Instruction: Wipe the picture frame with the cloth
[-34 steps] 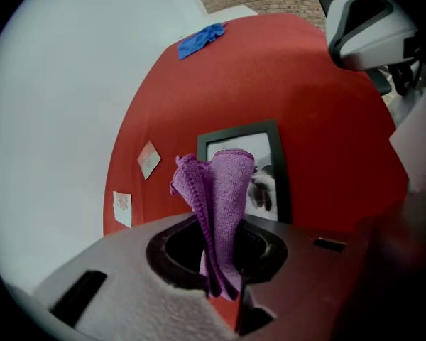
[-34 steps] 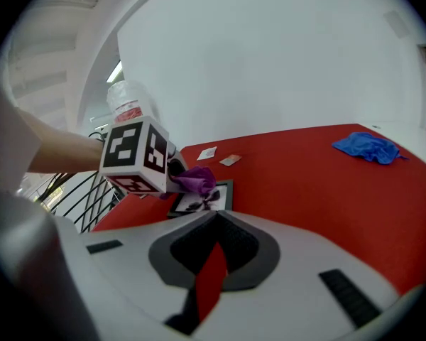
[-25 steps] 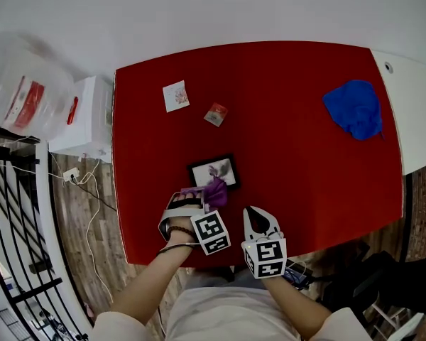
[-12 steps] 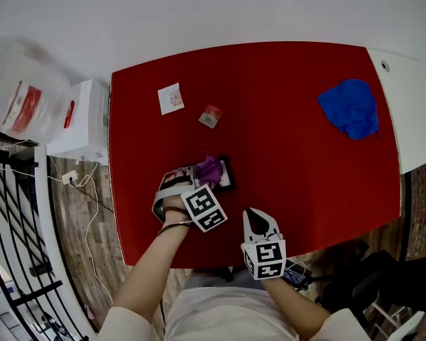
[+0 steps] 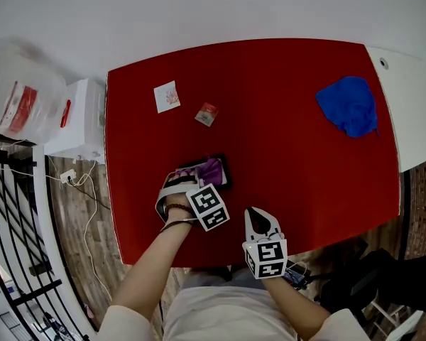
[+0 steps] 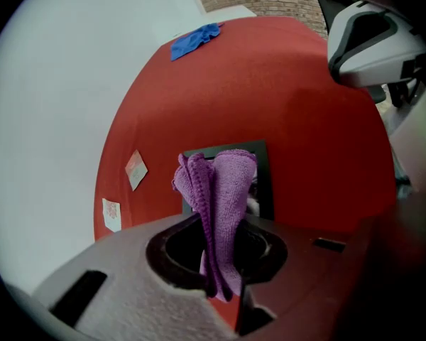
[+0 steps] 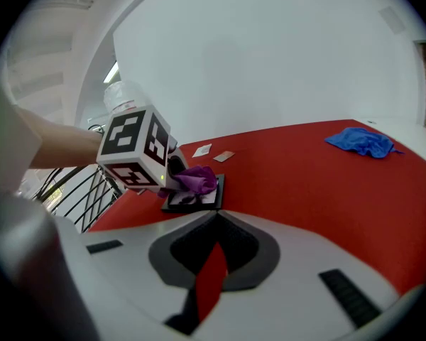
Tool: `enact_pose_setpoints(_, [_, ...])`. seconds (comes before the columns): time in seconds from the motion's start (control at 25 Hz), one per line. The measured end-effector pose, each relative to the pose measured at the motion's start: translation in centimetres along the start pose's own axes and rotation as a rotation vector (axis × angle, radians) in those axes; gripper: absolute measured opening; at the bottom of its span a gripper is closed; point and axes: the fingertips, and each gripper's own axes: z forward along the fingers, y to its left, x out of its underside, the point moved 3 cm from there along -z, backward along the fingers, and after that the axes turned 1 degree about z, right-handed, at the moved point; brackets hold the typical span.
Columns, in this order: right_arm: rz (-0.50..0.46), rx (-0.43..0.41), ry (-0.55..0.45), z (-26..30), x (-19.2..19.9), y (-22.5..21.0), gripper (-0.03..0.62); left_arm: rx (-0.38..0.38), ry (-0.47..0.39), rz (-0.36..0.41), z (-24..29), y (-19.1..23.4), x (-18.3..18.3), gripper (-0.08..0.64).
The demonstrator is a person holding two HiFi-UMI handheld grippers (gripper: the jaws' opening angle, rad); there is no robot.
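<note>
Our left tool (image 6: pixel 220 261) is clamped on the soft purple cloth (image 6: pixel 224 183), which rests on the picture frame (image 6: pixel 263 176) lying flat on the red surface (image 5: pixel 305 162). The frame seems light and may slide, so our right tool (image 7: pixel 209 275), jaws together and empty, could pin its rim.

**Layout on the table**
The picture frame (image 5: pixel 226 174) is placed on the table (image 5: pixel 305 169) toward its near-left corner. The cloth (image 5: pixel 210 169) is set upon it, held by the left tool (image 5: pixel 195 180) at the frame's near side. Two cards (image 5: pixel 166 96) (image 5: pixel 206 114) are found toward the far-left corner, a second cloth (image 5: pixel 349 105) near the far-right corner, and the right tool (image 5: pixel 257 215) by the near edge.
</note>
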Motion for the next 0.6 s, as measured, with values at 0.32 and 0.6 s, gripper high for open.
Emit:
enact_pose_setpoints(0.32, [-0.012,-0.025,0.0,0.2,0.4,1.0,0.005,0.049,-0.023,0.071,-2.5,-5.7,-0.4,0.061])
enact_pose_setpoints(0.6, [-0.013,-0.029,-0.003,0.0,0.3,1.0,0.005,0.023,-0.05,0.022,-3.8,-4.5,-0.3,0.061])
